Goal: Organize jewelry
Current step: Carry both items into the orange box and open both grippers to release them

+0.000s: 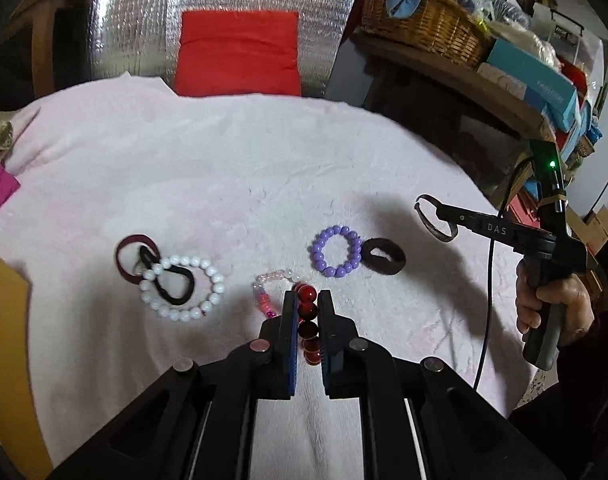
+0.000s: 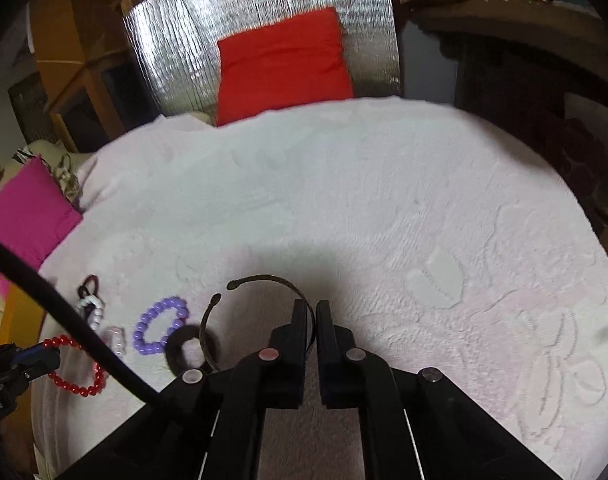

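Observation:
My left gripper (image 1: 307,299) is shut on a red bead bracelet (image 1: 306,334), which hangs a little above the pale pink towel (image 1: 224,184). At the right, held above the towel, my right gripper (image 1: 437,211) is shut on a thin dark open bangle (image 1: 433,227). The right wrist view shows that gripper (image 2: 311,306) clamping the bangle (image 2: 264,278) near one side. Lying on the towel are a purple bead bracelet (image 1: 335,252), a white bead bracelet (image 1: 184,288), a pink and clear bead bracelet (image 1: 268,292) and a brown scrunchie (image 1: 383,260).
A maroon band (image 1: 124,256) and a black hair tie (image 1: 176,284) overlap the white bracelet. A red cushion (image 1: 240,52) leans on a foil sheet behind the towel. A wicker basket (image 1: 423,24) and boxes crowd the shelf at right. A black cable (image 2: 84,332) crosses the left.

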Demonstrator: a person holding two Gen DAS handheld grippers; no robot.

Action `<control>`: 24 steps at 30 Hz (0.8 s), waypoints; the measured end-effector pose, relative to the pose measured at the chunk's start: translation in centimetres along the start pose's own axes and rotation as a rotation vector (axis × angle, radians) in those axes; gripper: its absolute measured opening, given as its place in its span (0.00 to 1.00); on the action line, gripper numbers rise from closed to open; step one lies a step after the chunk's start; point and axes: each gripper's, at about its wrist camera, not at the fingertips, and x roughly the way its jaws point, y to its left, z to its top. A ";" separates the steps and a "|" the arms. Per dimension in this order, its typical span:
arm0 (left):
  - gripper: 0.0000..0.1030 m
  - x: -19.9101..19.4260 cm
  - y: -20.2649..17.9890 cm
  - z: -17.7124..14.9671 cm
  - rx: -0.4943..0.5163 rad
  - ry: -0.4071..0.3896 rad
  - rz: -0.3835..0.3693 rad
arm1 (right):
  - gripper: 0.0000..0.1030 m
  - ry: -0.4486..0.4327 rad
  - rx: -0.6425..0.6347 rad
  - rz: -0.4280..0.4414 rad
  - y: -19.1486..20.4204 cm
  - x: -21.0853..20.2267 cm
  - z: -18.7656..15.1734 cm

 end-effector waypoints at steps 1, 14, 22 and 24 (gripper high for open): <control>0.10 -0.8 0.1 -0.1 -0.003 -0.011 0.004 | 0.05 -0.011 0.003 0.015 0.0 -0.6 0.0; 0.10 -14.8 5.6 -4.4 -0.175 -0.208 0.232 | 0.05 -0.054 -0.103 0.308 12.1 -4.7 -1.4; 0.10 -20.2 12.0 -8.3 -0.315 -0.238 0.526 | 0.05 0.003 -0.286 0.492 28.0 -4.3 -3.3; 0.10 -20.1 13.6 -9.2 -0.337 -0.200 0.597 | 0.05 -0.001 -0.350 0.501 32.3 -4.0 -4.0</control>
